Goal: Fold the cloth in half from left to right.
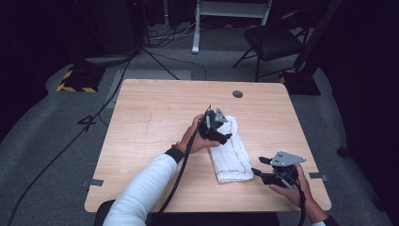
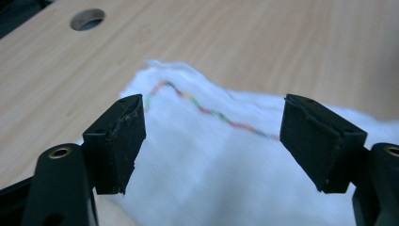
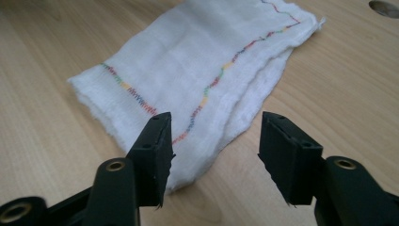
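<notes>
In the high view, a folded white gauze cloth with a thin multicoloured stitched line (image 1: 231,153) lies flat on the light wooden table (image 1: 141,141), a little right of the frame's centre, its long side running from the middle down toward the lower right. The left claw (image 1: 225,133), held by a hand in a white sleeve that comes in from the bottom, sits over the cloth's upper left part. The right claw (image 1: 256,171) is at the lower right, just beside the cloth's near corner, its tips pointing left toward it. A round cable hole (image 1: 237,94) marks the table's far edge, and a black folding chair (image 1: 273,40) stands on the grey floor beyond, at the upper right.

In the left gripper view, the left claw (image 2: 211,141) has its jaws wide apart with nothing pressed between them; the cloth (image 2: 216,174) spreads below and beyond them, the stitched line crossing mid-frame.

In the right gripper view, the right claw (image 3: 214,155) also stands apart, gripping nothing. The cloth (image 3: 188,70) stretches from the centre to the upper right, its near corner just reaching between the jaws, with bare table at the right.
</notes>
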Demonstrator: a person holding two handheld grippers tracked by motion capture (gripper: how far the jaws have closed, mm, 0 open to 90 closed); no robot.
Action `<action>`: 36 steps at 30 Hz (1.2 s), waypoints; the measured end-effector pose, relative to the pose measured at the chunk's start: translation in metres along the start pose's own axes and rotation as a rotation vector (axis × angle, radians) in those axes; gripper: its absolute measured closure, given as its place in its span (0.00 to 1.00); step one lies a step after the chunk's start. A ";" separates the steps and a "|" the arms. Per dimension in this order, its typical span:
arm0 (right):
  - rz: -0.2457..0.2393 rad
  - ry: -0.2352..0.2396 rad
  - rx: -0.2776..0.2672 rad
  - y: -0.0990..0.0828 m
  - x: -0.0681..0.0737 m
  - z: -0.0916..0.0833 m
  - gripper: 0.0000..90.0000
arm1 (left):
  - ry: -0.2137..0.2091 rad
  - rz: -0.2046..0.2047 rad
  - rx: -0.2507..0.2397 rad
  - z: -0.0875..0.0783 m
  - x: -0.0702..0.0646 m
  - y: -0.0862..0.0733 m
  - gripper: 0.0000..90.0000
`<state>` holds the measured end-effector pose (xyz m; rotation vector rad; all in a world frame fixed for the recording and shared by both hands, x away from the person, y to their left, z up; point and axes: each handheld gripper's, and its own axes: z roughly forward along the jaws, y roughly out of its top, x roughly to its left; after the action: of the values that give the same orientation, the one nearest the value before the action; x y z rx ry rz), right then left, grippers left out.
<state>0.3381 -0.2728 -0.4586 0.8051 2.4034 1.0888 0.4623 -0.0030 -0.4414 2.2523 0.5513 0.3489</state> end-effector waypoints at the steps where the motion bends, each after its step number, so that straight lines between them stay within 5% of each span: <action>1: -0.001 -0.003 0.002 0.002 -0.002 0.003 0.48 | -0.027 0.013 0.004 -0.009 -0.012 -0.011 0.26; 5: -0.032 0.011 0.047 0.008 -0.010 0.021 0.44 | -0.109 0.017 0.016 -0.017 -0.032 -0.030 0.26; 9: -0.029 0.003 0.082 0.010 -0.023 0.040 0.42 | -0.119 0.047 0.049 -0.020 -0.049 -0.044 0.26; 14: -0.011 0.039 0.126 0.004 -0.028 0.050 0.41 | -0.133 0.060 0.084 -0.017 -0.053 -0.053 0.29; 17: -0.010 0.050 0.134 0.000 -0.026 0.052 0.42 | -0.118 0.045 0.150 -0.007 -0.053 -0.066 0.30; 23: 0.031 0.078 0.134 -0.004 -0.021 0.049 0.46 | -0.119 0.014 0.146 -0.013 -0.055 -0.073 0.32; 32: -0.023 0.139 0.140 -0.004 0.009 0.043 0.42 | -0.156 -0.032 0.134 -0.038 -0.060 -0.098 0.32; 36: -0.048 0.153 0.143 -0.001 0.017 0.042 0.38 | -0.117 -0.021 0.146 -0.048 -0.065 -0.103 0.31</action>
<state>0.3478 -0.2397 -0.4876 0.7292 2.6392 1.0019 0.3572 0.0574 -0.4912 2.3876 0.5535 0.1700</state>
